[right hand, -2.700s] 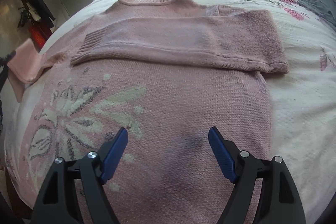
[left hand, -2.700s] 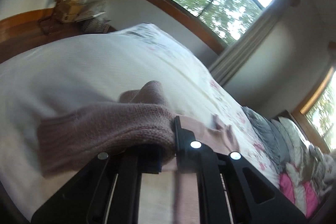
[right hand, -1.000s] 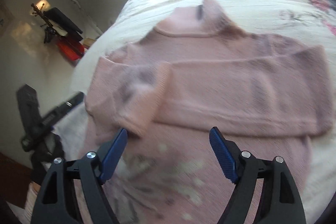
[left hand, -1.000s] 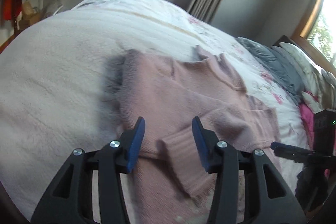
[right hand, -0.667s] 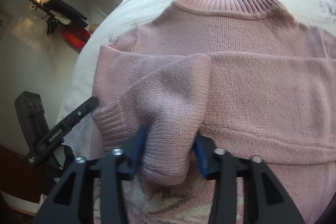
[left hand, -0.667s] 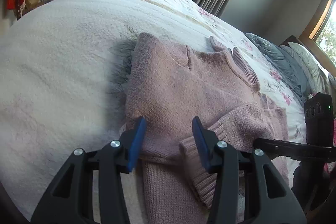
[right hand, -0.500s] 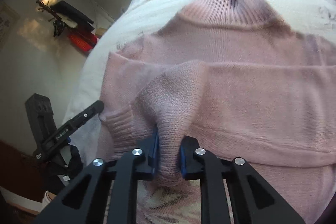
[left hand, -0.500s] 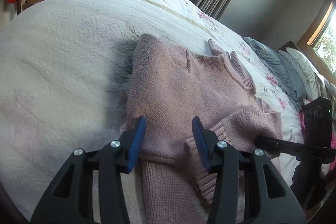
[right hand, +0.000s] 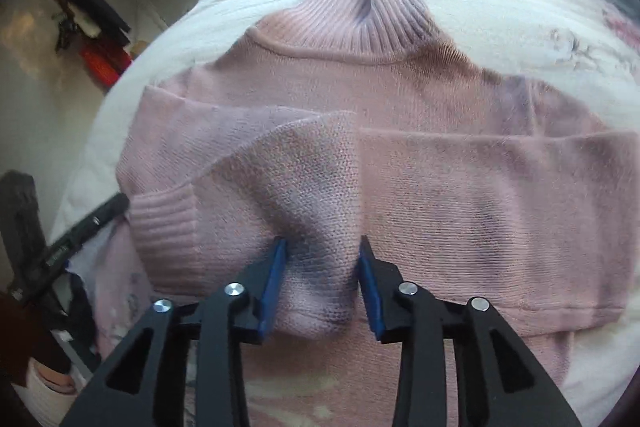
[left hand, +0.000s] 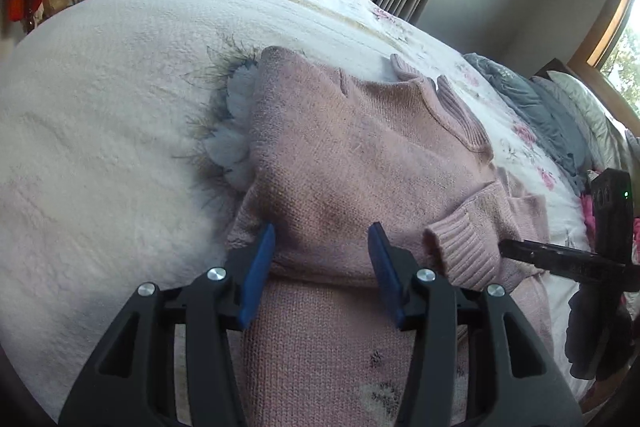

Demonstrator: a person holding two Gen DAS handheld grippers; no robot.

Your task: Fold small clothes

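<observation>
Pink sweater [right hand: 400, 155] spread on bed [left hand: 100, 131], both sleeves folded across chest at frame centre; body fold still left. Left claw [left hand: 322, 271] spread; right claw [right hand: 322, 281] spread around sleeve bunch.

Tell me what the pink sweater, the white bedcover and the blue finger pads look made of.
Pink sweater: soft knit, probably wool or acrylic; visible stitch loops, ribbed collar and cuff, fuzzy nap.
White bedcover: matte textured cloth, possibly quilted cotton; pebbly weave, printed flowers.
Blue finger pads: smooth, slightly dull, likely rubber or plastic; cannot tell which.
</observation>
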